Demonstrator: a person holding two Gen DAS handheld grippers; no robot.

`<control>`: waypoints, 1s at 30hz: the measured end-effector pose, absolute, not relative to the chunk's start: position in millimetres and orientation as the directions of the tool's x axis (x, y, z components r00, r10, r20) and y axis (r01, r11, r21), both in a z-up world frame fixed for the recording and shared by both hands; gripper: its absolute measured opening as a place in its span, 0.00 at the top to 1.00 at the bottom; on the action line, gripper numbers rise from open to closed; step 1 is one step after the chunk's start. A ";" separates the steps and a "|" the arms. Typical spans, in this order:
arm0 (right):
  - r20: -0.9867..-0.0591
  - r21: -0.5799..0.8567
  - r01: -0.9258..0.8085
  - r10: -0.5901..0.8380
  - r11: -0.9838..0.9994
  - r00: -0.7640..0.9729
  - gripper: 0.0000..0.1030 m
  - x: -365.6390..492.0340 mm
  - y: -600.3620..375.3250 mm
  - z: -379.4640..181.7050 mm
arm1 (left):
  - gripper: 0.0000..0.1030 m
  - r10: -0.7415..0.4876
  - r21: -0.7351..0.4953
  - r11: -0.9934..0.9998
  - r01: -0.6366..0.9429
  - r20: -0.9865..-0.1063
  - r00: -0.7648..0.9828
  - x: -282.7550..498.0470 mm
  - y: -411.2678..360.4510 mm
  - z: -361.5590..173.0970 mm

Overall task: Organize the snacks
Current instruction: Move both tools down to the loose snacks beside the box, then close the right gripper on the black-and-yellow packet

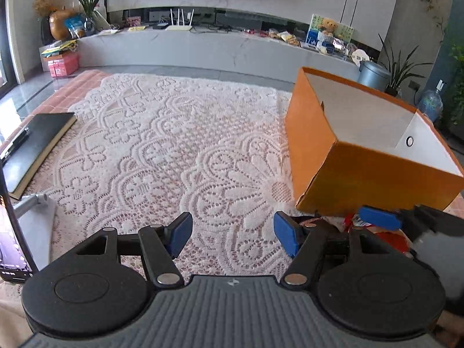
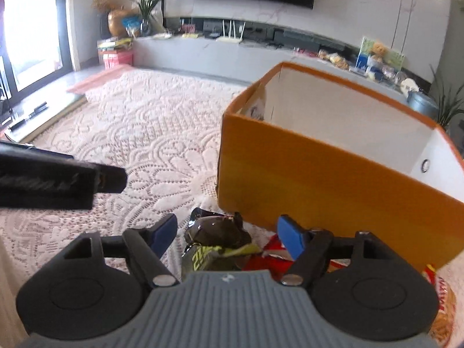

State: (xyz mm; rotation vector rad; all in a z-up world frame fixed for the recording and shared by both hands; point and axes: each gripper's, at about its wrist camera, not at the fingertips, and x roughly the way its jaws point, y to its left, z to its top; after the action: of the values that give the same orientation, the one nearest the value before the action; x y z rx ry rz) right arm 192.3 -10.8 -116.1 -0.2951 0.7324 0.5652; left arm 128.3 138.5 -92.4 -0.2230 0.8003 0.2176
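Observation:
An open orange box [image 1: 359, 171] with a white inside stands on the lace tablecloth at the right; it also shows in the right wrist view [image 2: 319, 179]. My left gripper [image 1: 232, 233] is open and empty over the cloth, left of the box. My right gripper [image 2: 227, 236] is open, low over a dark snack packet with green print [image 2: 216, 240] in front of the box. A red snack packet [image 2: 268, 253] lies beside it, and an orange-red one [image 2: 440, 304] at the far right. The right gripper's blue fingertip [image 1: 380, 217] shows in the left wrist view above red packets [image 1: 388, 235].
A black book [image 1: 34, 148] lies at the table's left edge, with a phone on a stand [image 1: 11, 246] near it. The left gripper's arm [image 2: 58, 179] crosses the left of the right wrist view. A TV console with clutter runs along the far wall.

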 end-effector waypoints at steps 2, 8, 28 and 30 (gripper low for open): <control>-0.722 -0.058 -0.583 0.370 0.810 0.585 0.35 201.6 -4.6 -123.4 | 0.27 0.090 -0.137 0.950 -0.280 -0.740 0.667 129.7 141.9 -96.5; -0.769 -0.044 -0.572 0.338 0.819 0.542 0.35 216.9 4.1 -138.8 | 0.27 0.071 -0.167 0.940 -0.297 -0.758 0.649 130.8 146.5 -104.3; -0.703 0.005 -0.557 0.399 0.831 0.589 0.49 199.5 -11.8 -100.0 | 0.28 -0.076 -0.323 0.926 -0.195 -0.667 0.741 114.5 146.0 -92.3; -0.684 0.006 -0.543 0.400 0.840 0.610 0.49 191.3 -23.8 -90.0 | 0.28 -0.112 -0.350 0.922 -0.168 -0.655 0.747 112.4 144.4 -90.4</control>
State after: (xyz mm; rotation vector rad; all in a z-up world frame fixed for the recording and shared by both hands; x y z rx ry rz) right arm 191.3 -23.8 -90.0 -0.2102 0.7341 0.5484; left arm 112.4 144.4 -90.4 -0.4068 0.7320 0.0317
